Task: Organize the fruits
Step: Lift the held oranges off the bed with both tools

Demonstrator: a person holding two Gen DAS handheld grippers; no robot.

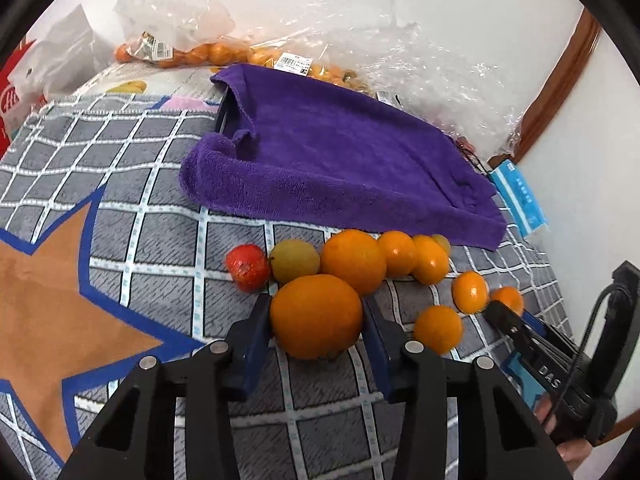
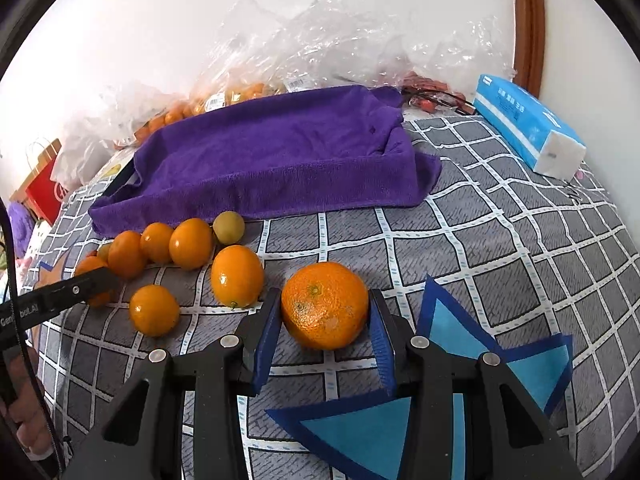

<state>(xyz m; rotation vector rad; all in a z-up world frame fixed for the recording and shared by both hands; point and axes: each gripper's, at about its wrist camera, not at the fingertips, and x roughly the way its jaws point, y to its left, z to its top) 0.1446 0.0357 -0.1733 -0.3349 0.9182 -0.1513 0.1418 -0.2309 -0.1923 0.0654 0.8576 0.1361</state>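
Observation:
My left gripper [image 1: 316,304] is shut on a large smooth orange [image 1: 316,320], its blue pads against both sides. Behind it lie a red fruit [image 1: 246,266], a yellow-green fruit [image 1: 294,260], another large orange [image 1: 354,260] and several small oranges [image 1: 430,260]. My right gripper [image 2: 325,296] is shut on a rough-skinned orange [image 2: 324,308] with its stem end up, on the checked cloth [image 2: 480,240]. To its left sit several small oranges [image 2: 236,274]. A purple towel [image 2: 272,152] drapes over a shallow tray behind the fruit.
Clear plastic bags of small oranges [image 1: 224,54] line the wall behind the towel. A blue tissue pack [image 2: 528,132] lies at the back right. A red paper bag [image 2: 42,184] stands at the far left. The left gripper's finger [image 2: 80,286] reaches in beside the small oranges.

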